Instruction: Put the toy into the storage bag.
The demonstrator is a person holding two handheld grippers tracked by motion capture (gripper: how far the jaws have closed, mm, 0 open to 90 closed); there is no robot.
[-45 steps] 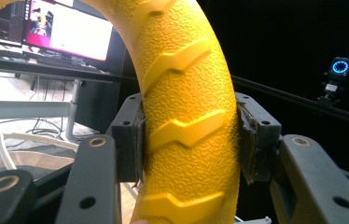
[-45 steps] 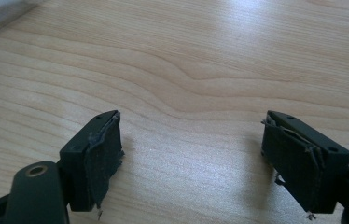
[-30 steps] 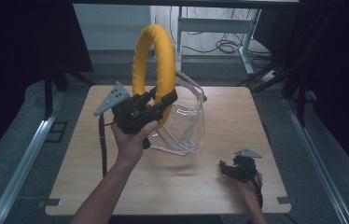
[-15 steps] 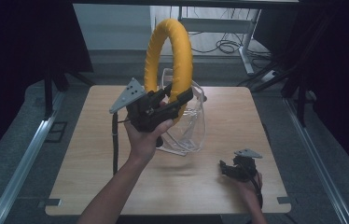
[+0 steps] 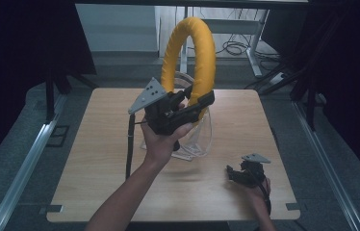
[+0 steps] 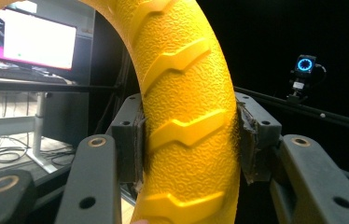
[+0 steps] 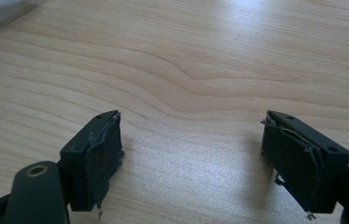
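Observation:
A yellow ring with a tyre-like tread [image 5: 190, 57] stands upright in the air above the table's middle, and my left gripper [image 5: 202, 103] is shut on its lower part. In the left gripper view the ring [image 6: 186, 107] is squeezed between the two pads [image 6: 133, 140]. Behind and below the ring, a clear plastic container [image 5: 198, 137] rests on the wooden table [image 5: 96, 159]. My right gripper [image 5: 233, 174] rests low near the table's front right, open, with bare wood [image 7: 186, 93] between its pads [image 7: 102, 154].
A table frame, desk legs and cables [image 5: 236, 45] stand on the floor beyond the far edge. Metal rails [image 5: 24, 163] run along both sides of the table. A monitor [image 6: 32, 42] and a small camera with a blue light ring [image 6: 305, 65] stand in the dark background.
My left gripper has carried the yellow ring to the right and a little higher, over the clear container. The right gripper has stayed where it was.

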